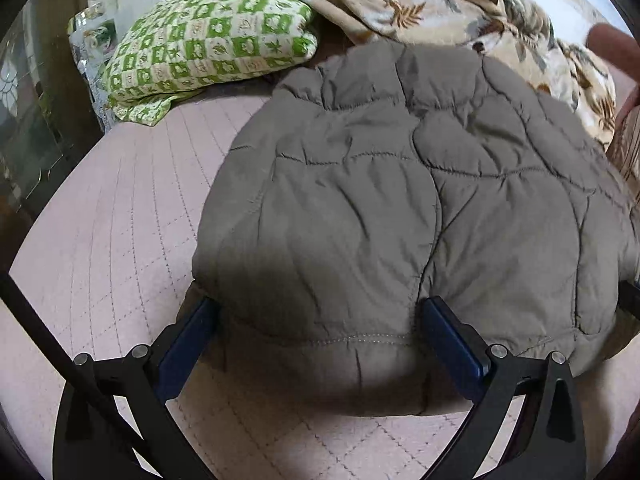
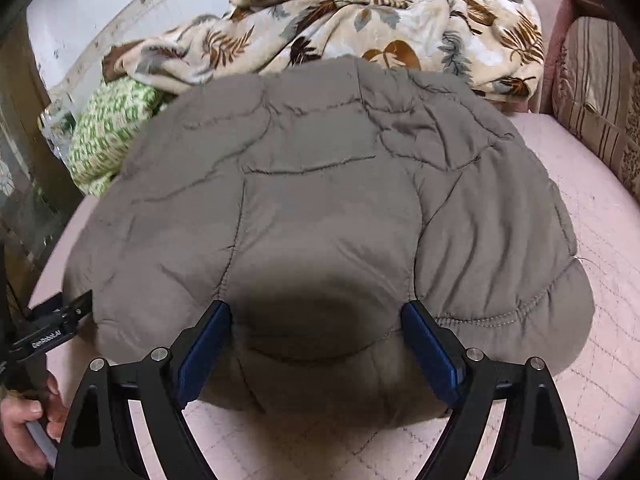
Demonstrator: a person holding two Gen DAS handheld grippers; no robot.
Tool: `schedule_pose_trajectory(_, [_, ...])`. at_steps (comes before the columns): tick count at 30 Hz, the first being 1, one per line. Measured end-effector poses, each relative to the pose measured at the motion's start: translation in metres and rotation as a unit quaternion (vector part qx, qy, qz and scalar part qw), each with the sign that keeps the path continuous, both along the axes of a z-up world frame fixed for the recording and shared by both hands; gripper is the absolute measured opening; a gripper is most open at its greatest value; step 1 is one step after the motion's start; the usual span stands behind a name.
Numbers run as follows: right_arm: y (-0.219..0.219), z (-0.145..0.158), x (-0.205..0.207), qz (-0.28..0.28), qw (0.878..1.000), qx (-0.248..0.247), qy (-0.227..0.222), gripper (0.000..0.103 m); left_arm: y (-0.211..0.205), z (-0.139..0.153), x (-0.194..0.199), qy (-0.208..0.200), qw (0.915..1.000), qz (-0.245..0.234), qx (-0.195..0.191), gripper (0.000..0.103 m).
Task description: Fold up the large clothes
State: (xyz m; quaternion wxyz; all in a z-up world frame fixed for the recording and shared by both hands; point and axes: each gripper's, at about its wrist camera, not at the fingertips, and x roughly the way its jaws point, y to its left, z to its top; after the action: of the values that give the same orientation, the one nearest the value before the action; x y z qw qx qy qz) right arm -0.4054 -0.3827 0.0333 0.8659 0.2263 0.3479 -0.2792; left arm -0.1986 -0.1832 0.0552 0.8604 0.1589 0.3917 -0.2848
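Note:
A grey-brown quilted puffer jacket (image 1: 400, 208) lies folded in a thick bundle on the pink quilted bed cover (image 1: 112, 216). It also fills the right wrist view (image 2: 320, 200). My left gripper (image 1: 320, 312) is open, its blue-padded fingers straddling the jacket's near hem at its left end. My right gripper (image 2: 316, 316) is open too, its fingers straddling the near edge further right. Neither pair of pads presses the fabric together. The left gripper's body (image 2: 52, 328) shows at the left edge of the right wrist view.
A green-and-cream checked pillow (image 1: 208, 40) lies at the back left. A crumpled leaf-print blanket (image 2: 360, 28) lies behind the jacket. A striped cushion (image 2: 600, 92) stands at the right. A dark cabinet (image 1: 36, 120) stands at the bed's left.

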Motion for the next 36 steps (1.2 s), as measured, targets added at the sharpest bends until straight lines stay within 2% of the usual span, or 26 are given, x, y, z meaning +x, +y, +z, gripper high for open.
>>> schedule_pose_trajectory(6, [0.003,-0.002,0.000,0.007,1.000,-0.009,0.001,0.096,0.002,0.003,0.002,0.004,0.9999,-0.011,-0.002,0.103])
schedule_pose_trajectory(8, [0.005,0.004,-0.006,0.006,1.000,-0.003,-0.017,0.096,0.005,0.011,0.001,0.000,0.9998,-0.017,-0.012,0.103])
schedule_pose_trajectory(10, [0.006,0.015,-0.015,0.005,0.998,0.011,-0.055,0.096,0.013,0.023,0.000,-0.004,0.9991,-0.022,-0.036,0.103])
schedule_pose_trajectory(14, [-0.006,0.032,-0.049,-0.018,0.994,0.021,-0.106,0.096,0.032,0.037,0.009,-0.008,0.9980,-0.007,-0.063,0.103])
schedule_pose_trajectory(18, [-0.026,0.033,-0.079,-0.058,0.989,0.047,-0.127,0.096,0.056,0.036,0.030,0.023,0.9963,0.026,-0.078,0.103])
schedule_pose_trajectory(22, [-0.043,0.029,-0.097,-0.090,0.983,0.074,-0.141,0.096,0.069,0.024,0.048,0.056,0.9940,0.064,-0.068,0.103])
schedule_pose_trajectory(27, [-0.058,0.006,-0.096,-0.091,0.974,0.148,-0.144,0.096,0.071,0.008,0.060,0.115,0.9881,0.068,-0.076,0.103])
schedule_pose_trajectory(32, [-0.058,0.020,-0.107,-0.097,0.972,0.136,-0.167,0.096,0.084,0.024,0.060,0.088,0.9885,0.070,-0.102,0.103])
schedule_pose_trajectory(36, [-0.067,0.024,-0.126,-0.131,0.967,0.132,-0.173,0.096,0.095,0.023,0.066,0.103,0.9847,0.074,-0.119,0.103])
